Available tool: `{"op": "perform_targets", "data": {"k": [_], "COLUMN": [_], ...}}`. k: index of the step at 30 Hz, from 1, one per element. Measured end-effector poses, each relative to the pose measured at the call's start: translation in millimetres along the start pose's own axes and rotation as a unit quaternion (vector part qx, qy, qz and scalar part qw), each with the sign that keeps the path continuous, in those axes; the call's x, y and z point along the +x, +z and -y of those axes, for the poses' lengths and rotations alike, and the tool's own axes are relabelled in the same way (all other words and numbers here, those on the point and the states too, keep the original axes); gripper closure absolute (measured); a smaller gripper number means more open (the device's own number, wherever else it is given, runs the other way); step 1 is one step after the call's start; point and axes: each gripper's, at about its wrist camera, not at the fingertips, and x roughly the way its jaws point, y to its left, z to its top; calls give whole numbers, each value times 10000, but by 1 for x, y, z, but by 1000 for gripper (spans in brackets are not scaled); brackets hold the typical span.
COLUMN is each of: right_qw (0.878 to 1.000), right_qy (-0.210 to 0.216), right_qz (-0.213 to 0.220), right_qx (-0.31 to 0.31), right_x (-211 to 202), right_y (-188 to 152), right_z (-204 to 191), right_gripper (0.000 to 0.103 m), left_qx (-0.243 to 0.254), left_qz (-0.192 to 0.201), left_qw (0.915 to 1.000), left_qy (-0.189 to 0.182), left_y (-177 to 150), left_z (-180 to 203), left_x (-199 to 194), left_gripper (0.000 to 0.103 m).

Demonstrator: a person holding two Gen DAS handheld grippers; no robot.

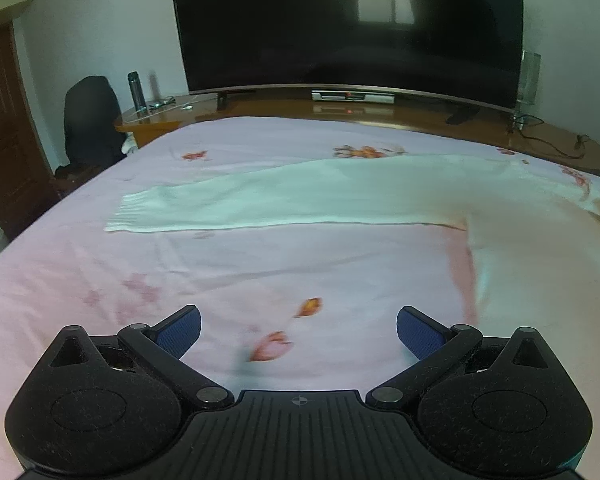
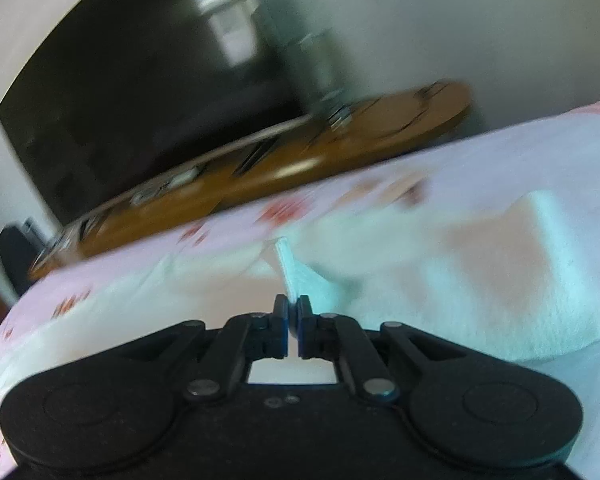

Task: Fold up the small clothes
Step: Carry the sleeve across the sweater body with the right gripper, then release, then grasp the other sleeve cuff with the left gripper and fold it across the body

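The white knit garment (image 1: 340,196) lies spread on the pink floral bedsheet (image 1: 180,280), and what matters most is how it runs. In the left wrist view one long sleeve (image 1: 228,208) stretches flat across the bed, its ribbed cuff (image 1: 134,216) pointing left and its root joining the body of the garment far to the right, where the fabric is blurred. The long axis of that sleeve is therefore crosswise to the left gripper (image 1: 299,328), which hangs above bare sheet, well short of the sleeve, its blue pads (image 1: 184,330) spread wide with nothing between them.

The right gripper (image 2: 293,312) is the one already engaged. Its jaws are pinched together on a thin edge of the same white garment (image 2: 480,280), a small flap of cloth (image 2: 296,276) rising from between the fingers. The right wrist view is heavily smeared, so which part of the garment that edge belongs to cannot be told.

Judging from this, the outstretched sleeve is the loose part that remains to be folded in, and its cuff lies ahead and to the left of the empty left gripper, making that hand the nearer one to bring it rightward over the body.

Beyond the bed stand a wooden console (image 1: 380,114) and a large dark television (image 1: 348,24).
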Motion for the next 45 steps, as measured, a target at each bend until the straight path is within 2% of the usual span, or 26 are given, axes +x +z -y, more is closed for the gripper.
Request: {"op": "perform_targets", "data": {"k": [4,6,8,11,12,13,16,20,22,23,27,29,31,32,33,34,36,38,39,41,43,45], "right_qw": [9993,9989,9985,9961,9946,9932,9918,9962,9982,9989,9998,9998,9995,9993,9991,9989,9984,9979,9979,9980,9980,9977], "right_qy": [197,250,324,586,666,720,841,538,401,322,106,35,-45,-70,-83,-97,-136,-163,-191,-251,-347,-424], "right_qz": [-294,-346,-365,-460,-471,-454,-245,-10,-15,-3,140,218,275,296,315,326,341,330,307,264,240,226], "right_qx": [-119,-203,-236,-469,-635,-794,-928,-687,-448,-355,-104,29,164,225,283,334,441,525,530,508,479,473], "right_x": [27,33,35,42,43,42,14,-31,-46,-53,-73,-79,-84,-83,-85,-86,-88,-87,-86,-85,-82,-78], "right_y": [-19,-26,-29,-31,-33,-36,-35,-39,-41,-41,-43,-43,-43,-42,-42,-42,-43,-43,-43,-42,-40,-40], "right_z": [-42,-59,-68,-84,-90,-97,-95,-59,-38,-28,2,15,27,33,38,43,51,56,58,61,64,67], "right_gripper": [98,97,97,84,73,69,73,71,71,71,71,71,71,71,71,71,71,71,71,71,70,70], "left_qx": [-66,-97,-157,-188,-145,-108,-171,-195,-193,-246,-829,-1095,-1320,-1446,-1520,-1527,-1399,-1414,-1398,-1305,-1340,-1308], "left_qz": [42,54,9,-33,-11,11,33,-72,-146,-326,-923,-1061,-1107,-1194,-1248,-1264,-1257,-1169,-1006,-650,-525,-450], "left_qw": [9999,9999,9997,9991,9989,9986,9949,9812,9715,9661,9395,9320,9248,9205,9182,9171,9204,9190,9189,9251,9260,9322], "left_qy": [-84,-50,-177,-387,-442,-524,-995,-1919,-2358,-2551,-3192,-3288,-3392,-3429,-3439,-3460,-3427,-3491,-3548,-3508,-3491,-3345], "left_y": [0,1,3,7,9,12,25,48,57,60,66,66,68,69,71,70,70,76,81,92,100,103], "left_z": [-18,-24,-26,-19,-13,-5,23,86,121,139,183,193,200,203,207,211,215,212,203,190,172,155], "left_x": [-1,1,4,9,10,12,19,44,58,67,102,114,121,125,130,133,138,137,131,118,112,111], "left_gripper": [0,0,0,0,0,0,0,1,26,38,38,38,48,63,73,77,97,100,100,100,100,100]}}
